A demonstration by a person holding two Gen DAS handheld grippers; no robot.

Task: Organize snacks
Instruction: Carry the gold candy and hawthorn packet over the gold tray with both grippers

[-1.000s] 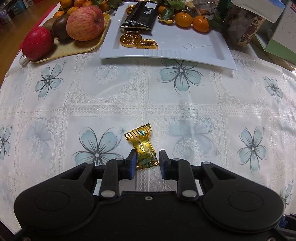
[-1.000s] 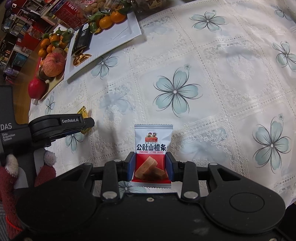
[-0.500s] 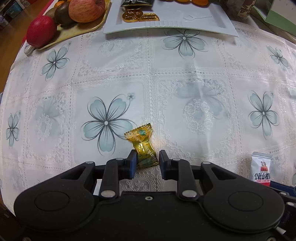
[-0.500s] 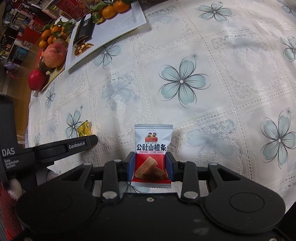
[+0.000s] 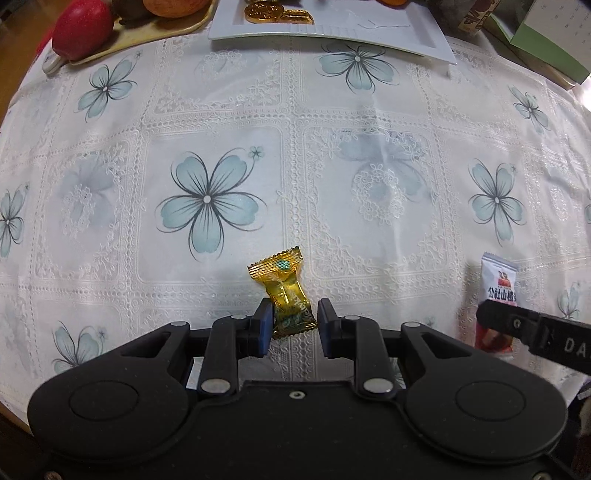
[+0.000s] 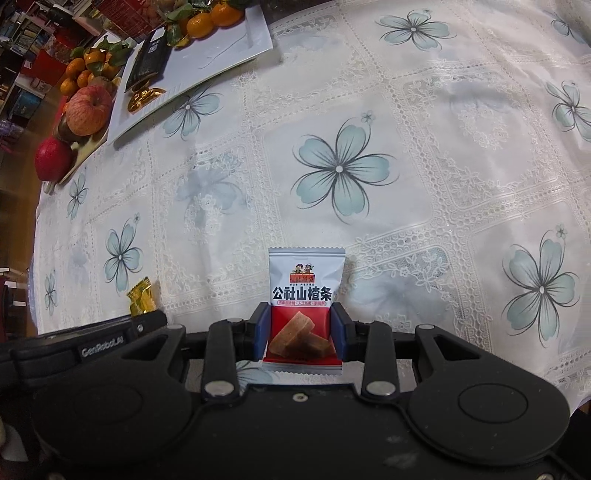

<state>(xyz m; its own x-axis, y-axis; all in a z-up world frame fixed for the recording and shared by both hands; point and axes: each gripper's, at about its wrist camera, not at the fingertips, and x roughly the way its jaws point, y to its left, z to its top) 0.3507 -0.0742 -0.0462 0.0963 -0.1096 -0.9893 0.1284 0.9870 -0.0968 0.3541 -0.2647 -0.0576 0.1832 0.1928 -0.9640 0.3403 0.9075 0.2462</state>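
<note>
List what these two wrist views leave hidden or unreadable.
- Left wrist: gold candy lower end, hidden between the fingers; contact with the right-hand pad unclear.
- Left wrist: white tray contents, cut off by the top edge.
- Left wrist: hawthorn packet middle, crossed by the right gripper's body.
- Right wrist: packet's small print, too small.

Even, softish indoor light, faint shadows on the tablecloth (image 5: 295, 110); sharp centre, strong fisheye bending at edges
</note>
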